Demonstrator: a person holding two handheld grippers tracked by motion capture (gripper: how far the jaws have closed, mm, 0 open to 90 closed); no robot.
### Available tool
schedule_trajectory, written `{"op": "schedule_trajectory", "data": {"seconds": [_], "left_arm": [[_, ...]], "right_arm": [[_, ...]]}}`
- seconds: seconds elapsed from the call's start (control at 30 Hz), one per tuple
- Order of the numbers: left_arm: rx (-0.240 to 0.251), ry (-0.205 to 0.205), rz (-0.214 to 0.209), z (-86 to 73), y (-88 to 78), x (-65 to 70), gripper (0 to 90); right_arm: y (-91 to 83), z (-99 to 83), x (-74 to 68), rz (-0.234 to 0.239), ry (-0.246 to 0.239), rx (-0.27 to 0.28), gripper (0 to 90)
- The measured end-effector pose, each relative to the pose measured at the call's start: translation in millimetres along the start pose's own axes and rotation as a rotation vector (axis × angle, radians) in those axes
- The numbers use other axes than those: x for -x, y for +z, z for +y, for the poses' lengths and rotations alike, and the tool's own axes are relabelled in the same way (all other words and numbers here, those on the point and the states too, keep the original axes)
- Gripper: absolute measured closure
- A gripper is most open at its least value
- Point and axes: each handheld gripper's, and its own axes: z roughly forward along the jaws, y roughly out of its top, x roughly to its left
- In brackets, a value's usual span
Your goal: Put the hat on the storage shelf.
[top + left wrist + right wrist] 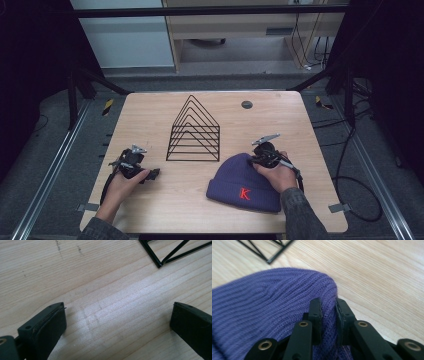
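At the left of the high view, the left claw [153, 174] rested low on the wooden worktop [150, 115], held in the person's left hand [125, 182]. Its jaws stood wide apart with only bare wood between them, as the left gripper view confirmed. Just beyond it, toward the middle of the worktop, stood a black wire rack [194, 132] of nested triangular frames, upright and untouched. To the right lay a purple knit beanie [240, 180] bearing a red letter K, flat on the worktop near the front edge. The right claw [329, 312] had pinched a fold of the beanie at its crown edge, jaws nearly together on the knit.
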Motion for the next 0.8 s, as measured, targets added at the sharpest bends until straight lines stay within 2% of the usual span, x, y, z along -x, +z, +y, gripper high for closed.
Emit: {"op": "schedule_trajectory", "data": {"seconds": [0.2, 0.3, 0.33, 0.37, 0.47, 0.5, 0.8], "left_arm": [[0.006, 0.004, -0.003, -1.2, -0.3, -0.4, 0.0], [0.006, 0.009, -0.008, -1.3, -0.5, -1.0, 0.0], [0.002, 0.011, -0.009, -1.1, -0.7, -1.3, 0.0], [-0.003, 0.012, -0.013, -0.2, -1.6, -1.3, 0.7], [0.002, 0.003, -0.02, 0.7, -3.1, -1.5, 3.9], [0.019, -0.024, -0.04, 1.2, -4.7, -2.6, 4.4], [0.124, -0.057, -0.053, 4.0, -20.8, -7.3, 7.4]], "right_arm": [[-18.5, 3.3, -8.9, 0.022, -0.025, 0.049, 77.9], [-38.8, 7.0, -15.1, 0.031, -0.057, 0.109, 78.2], [-38.8, 7.0, -15.1, 0.031, -0.057, 0.109, 78.2], [-49.9, 8.5, -19.3, 0.035, -0.084, 0.125, 78.4], [-58.8, 9.5, -22.7, 0.04, -0.094, 0.145, 78.6], [-70.2, 11.2, -26.9, 0.049, -0.106, 0.18, 79.0], [-107.4, 14.8, -48.8, 0.059, -0.161, 0.279, 79.6]]}}
